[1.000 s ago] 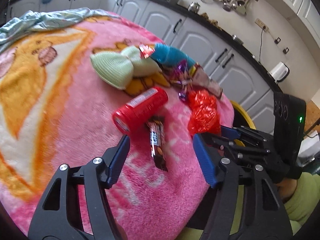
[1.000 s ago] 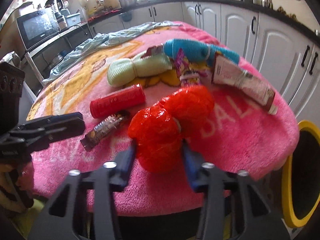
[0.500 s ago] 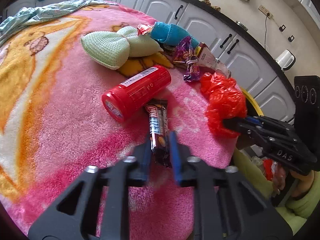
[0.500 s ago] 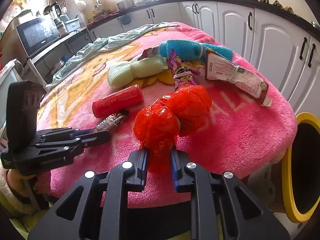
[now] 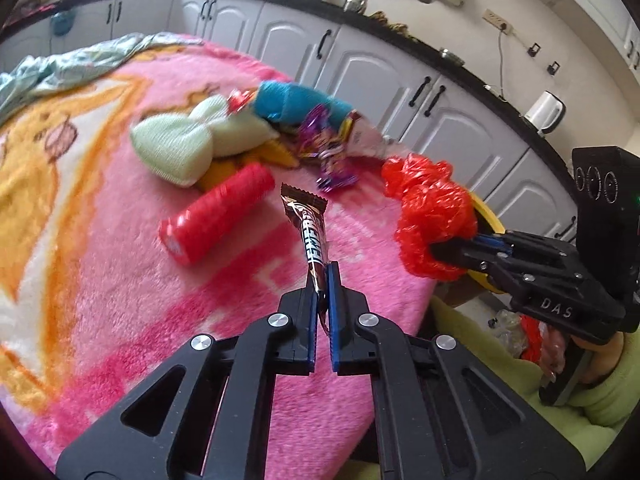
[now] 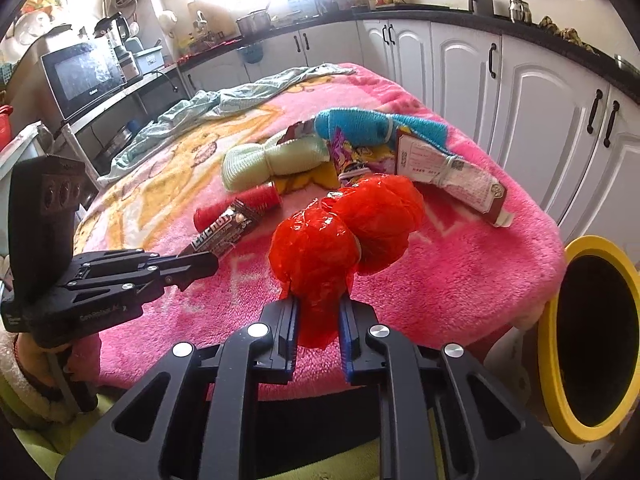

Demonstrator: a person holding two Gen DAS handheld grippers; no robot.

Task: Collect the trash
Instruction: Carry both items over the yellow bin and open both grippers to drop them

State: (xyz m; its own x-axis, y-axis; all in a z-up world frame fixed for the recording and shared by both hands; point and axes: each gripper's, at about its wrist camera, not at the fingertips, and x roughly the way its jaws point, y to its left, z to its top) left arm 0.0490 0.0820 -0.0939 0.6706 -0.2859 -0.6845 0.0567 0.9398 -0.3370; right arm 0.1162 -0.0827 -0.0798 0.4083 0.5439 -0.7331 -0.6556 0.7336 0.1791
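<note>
blanket [image 6: 460, 276]: pink, orange-yellow cartoon print | bag [image 6: 344, 228]: glossy red | candy bar [image 5: 310, 232]: brown, white lettering | can [image 5: 218, 214]: red | cloth beyond can [image 5: 180, 148]: pale green | bin [image 6: 548, 332]: yellow rim

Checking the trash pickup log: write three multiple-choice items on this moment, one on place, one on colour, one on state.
1. Where is the yellow-rimmed bin?
A. on the blanket
B. off the blanket's right edge
C. on the counter

2. What colour is the crumpled plastic bag?
A. red
B. green
C. white

3. The left tongs are:
A. open, empty
B. shut on the can
C. shut on the candy bar wrapper

Key: 1 B, it stands beside the blanket; 2 A, red in both views; 3 C, the wrapper is pinched and raised.
</note>
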